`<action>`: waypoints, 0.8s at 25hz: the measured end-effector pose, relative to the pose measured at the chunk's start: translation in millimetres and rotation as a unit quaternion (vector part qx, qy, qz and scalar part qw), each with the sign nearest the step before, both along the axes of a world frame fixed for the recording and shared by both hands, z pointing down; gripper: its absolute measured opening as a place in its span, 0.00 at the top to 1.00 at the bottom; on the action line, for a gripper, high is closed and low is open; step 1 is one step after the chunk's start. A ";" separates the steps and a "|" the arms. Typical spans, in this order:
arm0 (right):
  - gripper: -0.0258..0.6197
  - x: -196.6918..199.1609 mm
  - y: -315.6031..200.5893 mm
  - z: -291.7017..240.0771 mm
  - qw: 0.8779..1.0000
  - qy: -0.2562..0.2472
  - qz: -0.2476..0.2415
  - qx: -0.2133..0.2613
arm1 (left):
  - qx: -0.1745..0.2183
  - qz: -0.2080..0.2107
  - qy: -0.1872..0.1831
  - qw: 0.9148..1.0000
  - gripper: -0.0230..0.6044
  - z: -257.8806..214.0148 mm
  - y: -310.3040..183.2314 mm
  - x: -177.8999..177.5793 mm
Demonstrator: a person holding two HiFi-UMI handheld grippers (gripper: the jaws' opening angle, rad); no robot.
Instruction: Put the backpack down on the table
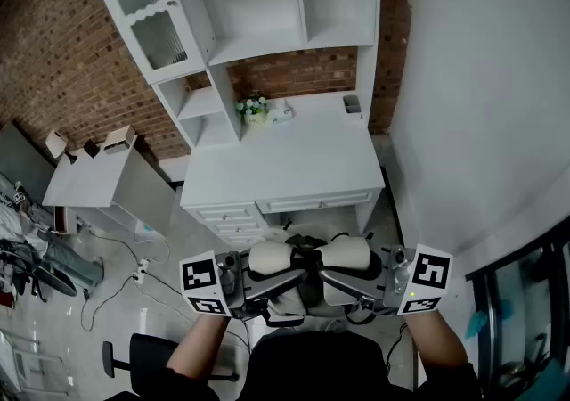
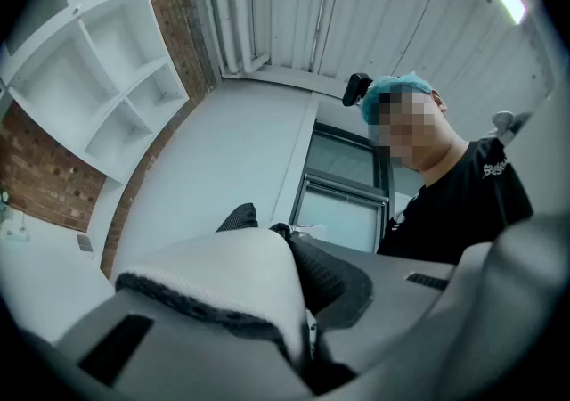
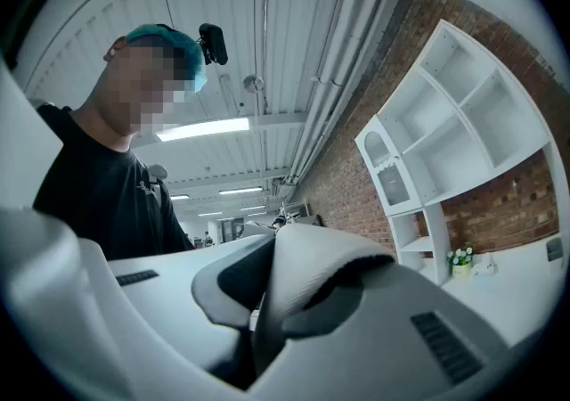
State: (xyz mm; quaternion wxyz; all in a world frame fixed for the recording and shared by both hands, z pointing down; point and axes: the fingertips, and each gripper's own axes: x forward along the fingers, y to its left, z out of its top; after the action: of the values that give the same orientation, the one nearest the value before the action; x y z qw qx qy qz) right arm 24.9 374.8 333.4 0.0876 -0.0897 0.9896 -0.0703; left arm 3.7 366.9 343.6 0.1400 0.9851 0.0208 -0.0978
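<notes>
Left tool (image 1: 267,287): jaws closed on the left shoulder strap (image 1: 271,257). In the left gripper view, the white padded strap (image 2: 227,270) with its black mesh edge is pinched between them (image 2: 303,341).
Right tool (image 1: 344,284): jaws closed on the right shoulder strap (image 1: 348,253). In the right gripper view, the white strap (image 3: 307,279) folds over and runs down into the gap between them (image 3: 256,337).
Backpack (image 1: 299,295): it hangs by its two white straps between the tools, close in front of the person's chest. It is in the air on the near side of the counter and not resting on it.
Counter (image 1: 285,159): a white desk against the brick wall, far from the person, with drawers on its near face and a white shelf unit (image 1: 258,7) on top.
On the counter: a small pot of flowers (image 1: 254,108) at the far left, and a small dark item (image 1: 352,103) at the far right.
Floor: a black chair (image 1: 134,358) at the near left.
</notes>
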 end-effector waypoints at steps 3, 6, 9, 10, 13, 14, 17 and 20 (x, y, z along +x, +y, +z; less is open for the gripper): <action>0.89 2.6 -1.9 0.0 1.000 -0.002 0.001 0.002 | 0.004 0.003 0.001 1.000 0.89 -0.6 -1.1 1.8; 0.89 9.4 -4.2 -3.2 1.000 -0.015 -0.002 -0.001 | 0.016 -0.004 -0.001 1.000 0.89 -1.4 -0.8 8.4; 0.88 19.8 -1.9 -4.3 1.000 -0.023 -0.007 0.001 | 0.031 -0.021 -0.007 0.999 0.89 0.2 1.7 19.2; 0.89 22.7 -1.6 -4.8 1.000 -0.024 -0.010 0.004 | 0.032 -0.026 -0.007 0.999 0.89 0.0 1.5 22.2; 0.89 28.8 -1.8 -5.0 0.999 -0.024 -0.020 0.009 | 0.032 -0.038 -0.006 0.999 0.89 -0.4 0.3 28.5; 0.89 30.5 -3.0 -4.7 0.999 -0.023 -0.023 0.010 | 0.031 -0.041 -0.005 0.999 0.89 0.0 -0.6 30.2; 0.89 33.6 -10.0 -3.6 0.999 -0.025 -0.027 0.008 | 0.026 -0.048 -0.004 0.998 0.89 2.5 -5.4 33.6; 0.89 33.1 -18.1 -1.0 0.999 -0.022 -0.029 0.001 | 0.021 -0.050 -0.002 0.999 0.89 4.6 -11.6 33.0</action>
State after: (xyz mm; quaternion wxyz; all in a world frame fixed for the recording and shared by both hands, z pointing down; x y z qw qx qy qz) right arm 58.0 356.8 332.4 0.1069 -0.0598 0.9897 -0.0735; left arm 36.7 355.3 348.2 0.1141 0.9878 -0.0269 -0.1024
